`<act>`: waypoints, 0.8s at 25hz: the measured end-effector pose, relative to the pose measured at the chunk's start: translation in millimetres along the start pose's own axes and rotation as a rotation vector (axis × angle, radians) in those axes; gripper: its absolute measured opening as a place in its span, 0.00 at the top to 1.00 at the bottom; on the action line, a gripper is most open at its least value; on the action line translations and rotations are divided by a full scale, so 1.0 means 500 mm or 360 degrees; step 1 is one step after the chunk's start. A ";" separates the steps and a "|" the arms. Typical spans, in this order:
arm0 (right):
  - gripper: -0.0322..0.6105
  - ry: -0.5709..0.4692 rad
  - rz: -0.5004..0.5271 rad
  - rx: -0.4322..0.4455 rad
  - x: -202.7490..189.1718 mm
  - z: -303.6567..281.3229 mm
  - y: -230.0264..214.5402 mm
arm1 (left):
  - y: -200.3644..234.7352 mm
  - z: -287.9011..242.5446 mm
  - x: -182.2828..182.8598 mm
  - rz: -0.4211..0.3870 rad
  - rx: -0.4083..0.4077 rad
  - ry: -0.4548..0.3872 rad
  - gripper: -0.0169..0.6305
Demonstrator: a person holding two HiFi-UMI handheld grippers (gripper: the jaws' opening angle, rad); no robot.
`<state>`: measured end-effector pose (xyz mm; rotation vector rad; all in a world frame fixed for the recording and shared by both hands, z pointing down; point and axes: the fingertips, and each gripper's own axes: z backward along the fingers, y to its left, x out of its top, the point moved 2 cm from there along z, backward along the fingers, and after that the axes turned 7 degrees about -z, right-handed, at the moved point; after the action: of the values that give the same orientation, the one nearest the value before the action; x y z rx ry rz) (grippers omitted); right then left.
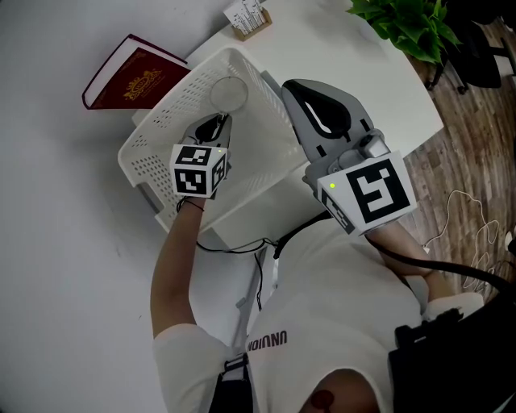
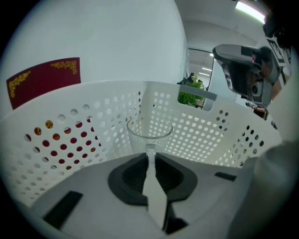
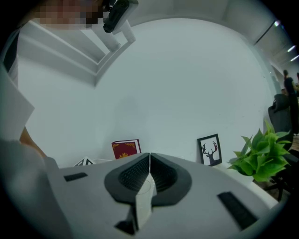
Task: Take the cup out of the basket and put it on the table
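Observation:
A clear cup (image 1: 228,94) stands upright at the far end of the white perforated basket (image 1: 149,129) on the white table (image 1: 64,258). My left gripper (image 1: 218,123) reaches down into the basket, its tips at the cup's near side. In the left gripper view the cup (image 2: 149,133) is straight ahead, and the left gripper (image 2: 149,150) is closed to a thin slit on a small clear part of the cup. The basket wall (image 2: 70,140) rings both. My right gripper (image 1: 292,89) hangs over the basket's right rim. Seen in its own view, the right gripper (image 3: 149,158) is shut and empty.
A dark red book (image 1: 133,73) lies beyond the basket's left corner and leans into sight as book (image 3: 126,149). A card holder (image 1: 248,18) and a green plant (image 1: 407,24) sit at the table's far side, a framed deer picture (image 3: 210,149) by the wall. Wooden floor (image 1: 468,161) lies to the right.

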<state>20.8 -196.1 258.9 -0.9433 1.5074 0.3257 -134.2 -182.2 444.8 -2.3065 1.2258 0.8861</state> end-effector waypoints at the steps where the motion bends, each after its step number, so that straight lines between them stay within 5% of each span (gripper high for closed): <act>1: 0.92 -0.0003 0.0003 0.0002 0.000 0.000 0.003 | -0.001 0.003 0.002 0.0001 -0.0001 -0.0010 0.91; 20: 0.92 -0.0040 0.0061 0.0039 0.008 0.032 0.023 | -0.013 0.089 0.057 -0.0008 0.0089 -0.0217 0.91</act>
<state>23.9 -179.2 248.5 -0.8887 1.5044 0.3446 -132.3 -169.5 393.0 -2.1666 1.1712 0.9775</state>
